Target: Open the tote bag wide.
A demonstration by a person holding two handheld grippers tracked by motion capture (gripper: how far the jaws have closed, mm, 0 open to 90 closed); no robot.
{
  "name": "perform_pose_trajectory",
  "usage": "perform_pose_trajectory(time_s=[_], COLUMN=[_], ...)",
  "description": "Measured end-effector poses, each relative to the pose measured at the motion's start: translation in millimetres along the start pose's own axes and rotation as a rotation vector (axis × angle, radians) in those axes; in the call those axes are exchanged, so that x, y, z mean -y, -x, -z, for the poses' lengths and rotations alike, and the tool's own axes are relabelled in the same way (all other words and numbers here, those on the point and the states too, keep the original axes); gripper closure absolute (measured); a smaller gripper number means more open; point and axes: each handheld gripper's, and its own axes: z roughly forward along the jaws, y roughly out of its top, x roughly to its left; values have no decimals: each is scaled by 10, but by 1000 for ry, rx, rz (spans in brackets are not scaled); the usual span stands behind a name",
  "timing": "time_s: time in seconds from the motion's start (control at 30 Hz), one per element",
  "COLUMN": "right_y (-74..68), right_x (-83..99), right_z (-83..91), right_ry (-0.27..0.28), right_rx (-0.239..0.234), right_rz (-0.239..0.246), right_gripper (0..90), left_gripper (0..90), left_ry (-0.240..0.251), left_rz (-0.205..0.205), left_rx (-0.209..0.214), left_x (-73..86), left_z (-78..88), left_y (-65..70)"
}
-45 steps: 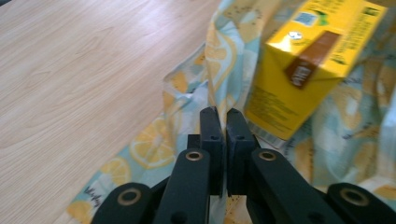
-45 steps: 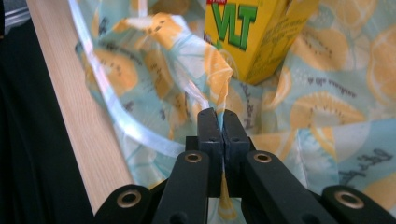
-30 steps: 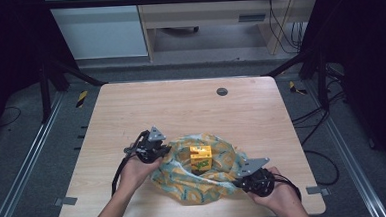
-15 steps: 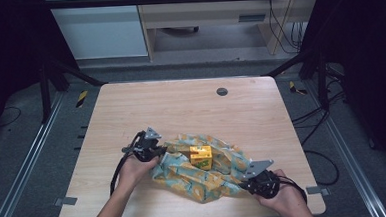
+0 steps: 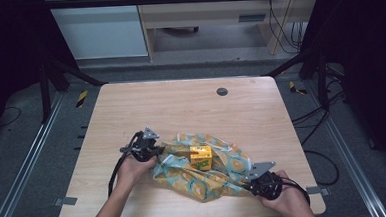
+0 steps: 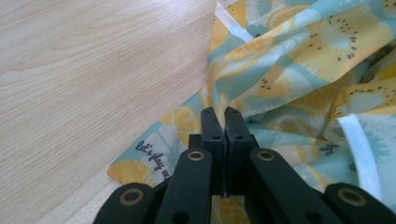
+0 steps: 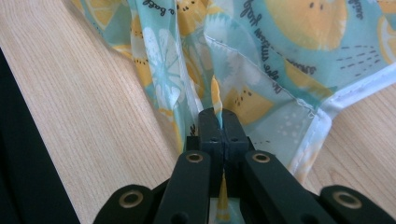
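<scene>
High view: a fruit-print cloth (image 5: 204, 170) lies on the tabletop (image 5: 181, 109) between both grippers — a small yellow box (image 5: 201, 156) sits on it. Left gripper (image 5: 155, 151) pinches one cloth end, right gripper (image 5: 250, 183) the other — both jaws tight on it.

In the high view, the cloth (image 5: 204, 174) hides the bottom of the yellow box (image 5: 201, 156), and the print on the box is too small for you to read. Your forearms are cut off by the bottom edge. In the left gripper view, the edges cut off the cloth's printed words.
</scene>
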Motion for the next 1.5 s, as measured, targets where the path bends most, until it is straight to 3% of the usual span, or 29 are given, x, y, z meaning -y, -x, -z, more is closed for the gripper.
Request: perform_pose_trajectory(time_s=[0.57,1.5], right_y=[17,77], right_x=[28,74], right_z=[0,-21], right_ry=[-3,7], right_rx=[23,34], right_rz=[14,-29], right_gripper=[900,900], left_gripper=[895,897], left_ry=[-4,-15], left_rz=[17,29], left_rx=[8,2], left_x=[40,71], left_z=[-18,-44], left_y=[-36,-74])
